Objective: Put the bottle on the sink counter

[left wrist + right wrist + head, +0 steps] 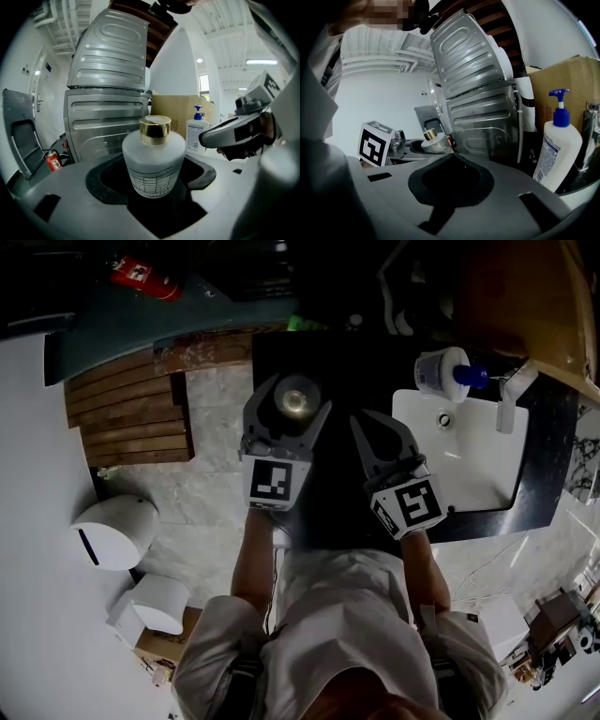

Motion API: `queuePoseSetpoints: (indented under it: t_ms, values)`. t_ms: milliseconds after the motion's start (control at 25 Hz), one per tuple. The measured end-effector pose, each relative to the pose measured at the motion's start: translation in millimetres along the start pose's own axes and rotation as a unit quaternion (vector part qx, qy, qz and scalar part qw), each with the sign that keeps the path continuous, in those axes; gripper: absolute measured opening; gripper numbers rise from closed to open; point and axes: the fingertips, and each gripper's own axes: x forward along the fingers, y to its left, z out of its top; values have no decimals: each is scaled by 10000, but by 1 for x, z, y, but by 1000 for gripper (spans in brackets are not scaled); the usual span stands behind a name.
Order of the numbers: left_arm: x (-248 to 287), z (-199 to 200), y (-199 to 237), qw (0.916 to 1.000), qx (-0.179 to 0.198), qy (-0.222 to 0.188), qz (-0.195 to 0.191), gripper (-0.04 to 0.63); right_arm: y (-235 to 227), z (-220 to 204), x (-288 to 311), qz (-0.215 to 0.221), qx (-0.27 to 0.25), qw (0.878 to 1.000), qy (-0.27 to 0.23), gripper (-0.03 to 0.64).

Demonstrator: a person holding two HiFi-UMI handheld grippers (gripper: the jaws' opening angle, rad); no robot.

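A: Where was the bottle?

B: The frosted white glass bottle with the gold cap [153,157] sat between the jaws of the left gripper [292,399], clamped on its belly. It was upright, cap up (the head view looked straight down on the cap).

A: On the counter yet?

B: Couldn't tell. It was over the left end of the black sink counter [539,479], but no view showed whether the base touched.

A: And the right one?

B: The right gripper [452,159] had its jaws pressed together with nothing in them. It hung just beside the left one, between the bottle and the white rectangular basin [469,460].

A: Geometry for the set-down?

B: My read is that only the left hand mattered, since it had the load. The long axis was already vertical, so no reorientation was needed. The bare counter lay directly under and ahead of the jaws, with the basin well off to the right. I'd go straight down, then let the jaws apart.

A: Clutter?

B: There was a white pump bottle with a blue head [450,374] at the basin's far rim, next to the tap [511,397]. Both were well apart from the drop spot.
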Motion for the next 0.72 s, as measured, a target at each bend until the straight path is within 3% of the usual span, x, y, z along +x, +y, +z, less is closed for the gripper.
queuePoseSetpoints:
  t_ms: [720]
  values:
    - [35, -44, 13, 9987, 81, 485, 121, 327, -11, -19, 17, -19, 69, 9998, 161, -3]
